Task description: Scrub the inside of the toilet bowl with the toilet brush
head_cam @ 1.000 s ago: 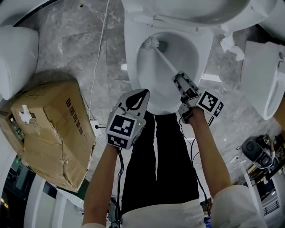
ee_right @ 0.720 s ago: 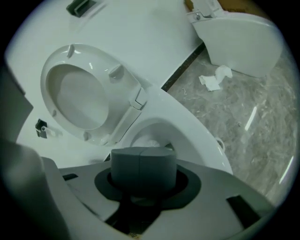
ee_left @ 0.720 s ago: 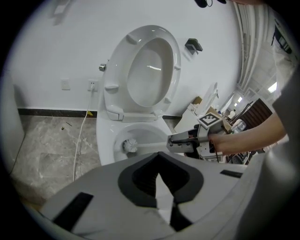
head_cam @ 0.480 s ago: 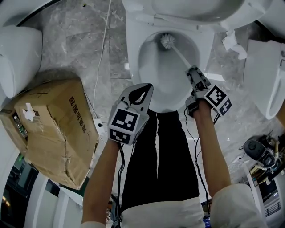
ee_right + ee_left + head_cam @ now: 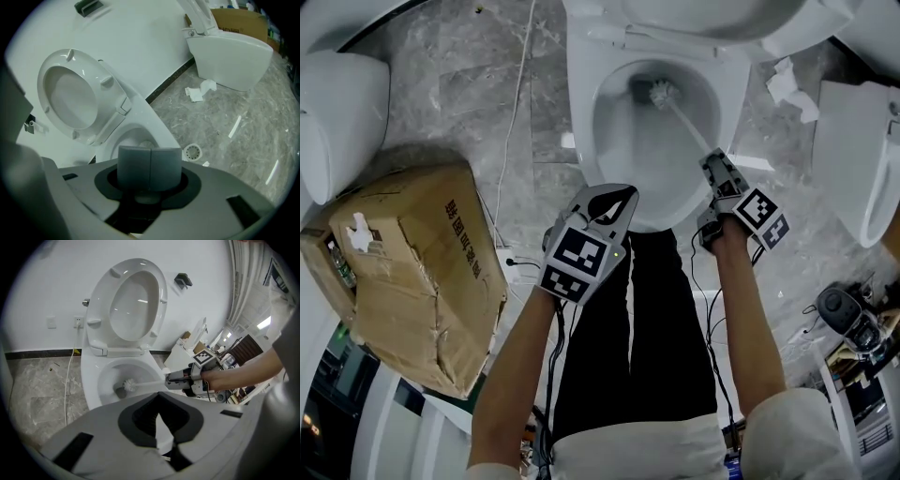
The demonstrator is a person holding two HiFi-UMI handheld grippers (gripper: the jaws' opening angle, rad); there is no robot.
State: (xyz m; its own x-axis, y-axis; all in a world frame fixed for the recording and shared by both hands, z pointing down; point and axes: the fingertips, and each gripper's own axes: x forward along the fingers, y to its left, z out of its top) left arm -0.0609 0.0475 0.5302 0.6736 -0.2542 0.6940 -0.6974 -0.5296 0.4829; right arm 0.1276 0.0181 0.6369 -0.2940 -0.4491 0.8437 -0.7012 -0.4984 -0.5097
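The white toilet bowl [image 5: 580, 112] stands open with its seat and lid [image 5: 133, 298] raised. A white toilet brush [image 5: 662, 92] has its bristle head deep in the bowl by the drain hole, also visible in the left gripper view as the brush [image 5: 127, 385]. My right gripper [image 5: 713, 162] is over the bowl's right front rim, shut on the brush handle. Its jaws have just eased slightly wider, with the handle still between them. My left gripper [image 5: 620, 193] hovers at the bowl's front rim, shut and holding nothing.
A dented cardboard box [image 5: 403, 272] sits on the floor at the left, with a white cable [image 5: 512, 122] trailing beside the toilet. Other white toilets [image 5: 337, 112] stand at the left and right. Crumpled paper [image 5: 783, 84] and a floor drain [image 5: 192, 151] lie to the right.
The brush head swept from the bowl's far left across to the drain hole. My right gripper moved right along the rim. The left gripper drifted right toward the front rim.
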